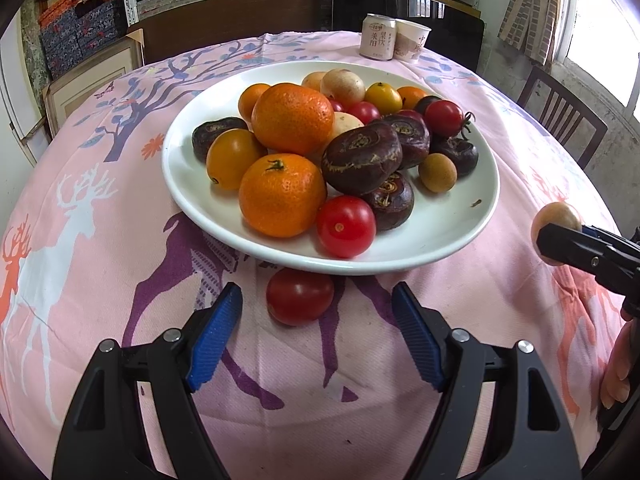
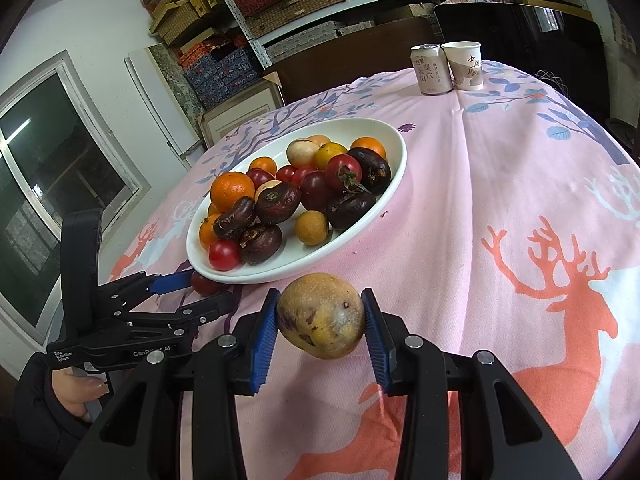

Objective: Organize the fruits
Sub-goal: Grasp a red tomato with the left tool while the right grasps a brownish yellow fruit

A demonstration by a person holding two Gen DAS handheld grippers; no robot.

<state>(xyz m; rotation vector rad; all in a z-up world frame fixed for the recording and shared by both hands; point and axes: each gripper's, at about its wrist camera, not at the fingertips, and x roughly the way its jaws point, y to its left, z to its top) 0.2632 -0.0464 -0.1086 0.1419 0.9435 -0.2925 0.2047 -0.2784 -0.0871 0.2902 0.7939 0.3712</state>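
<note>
The left gripper (image 1: 316,324) stands open — the loose round red tomato (image 1: 300,296) lies dead ahead between its fingers, against the white ceramic plate (image 1: 460,224); the right gripper (image 2: 320,320) clamps a yellow-brown fruit (image 2: 320,316).

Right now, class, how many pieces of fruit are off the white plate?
2. A red tomato lies on the tablecloth at the plate's near rim, ahead of the open left claw; a yellowish fruit is gripped in the right claw. Others may be hidden.
</note>
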